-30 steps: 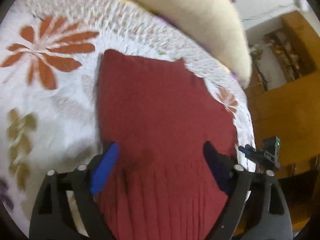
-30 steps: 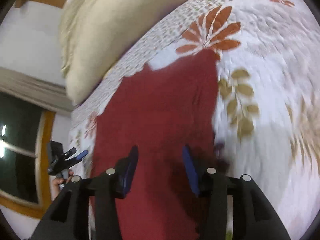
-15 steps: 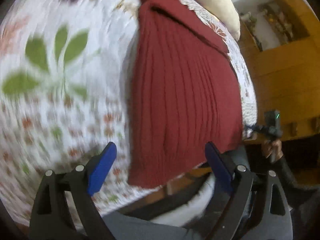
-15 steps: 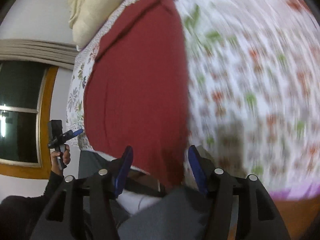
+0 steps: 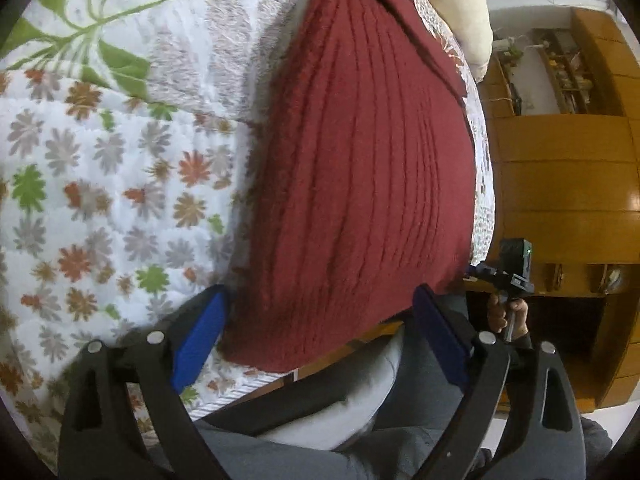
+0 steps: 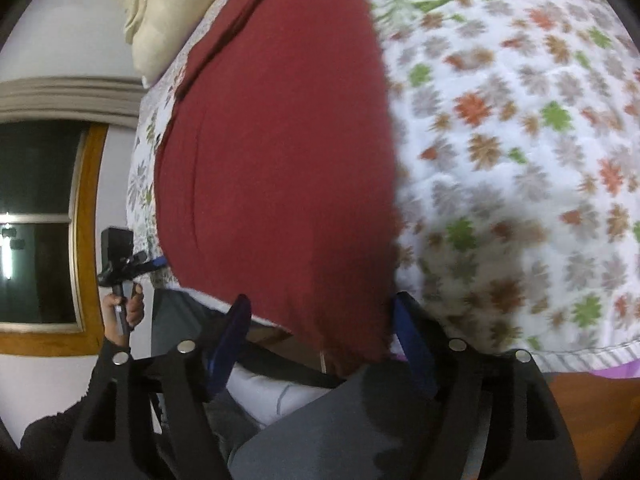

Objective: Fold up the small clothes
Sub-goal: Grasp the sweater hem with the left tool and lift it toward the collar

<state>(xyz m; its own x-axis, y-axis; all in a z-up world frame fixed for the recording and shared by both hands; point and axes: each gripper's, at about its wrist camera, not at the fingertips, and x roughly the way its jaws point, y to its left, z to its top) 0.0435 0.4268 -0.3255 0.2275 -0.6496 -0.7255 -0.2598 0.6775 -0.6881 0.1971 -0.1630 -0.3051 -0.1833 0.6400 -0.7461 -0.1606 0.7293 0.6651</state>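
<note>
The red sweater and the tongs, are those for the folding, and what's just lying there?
For the folding:
red sweater
left tongs, open
right tongs, open
flowered bedspread, which the sweater lies on

Just lying about:
cream pillow
wooden cupboards
window

Home bedroom, floral quilted bedspread (image 5: 100, 184), cream pillow (image 6: 172, 8), wooden wardrobe (image 5: 560, 168), wood-framed window (image 6: 40, 224)
</note>
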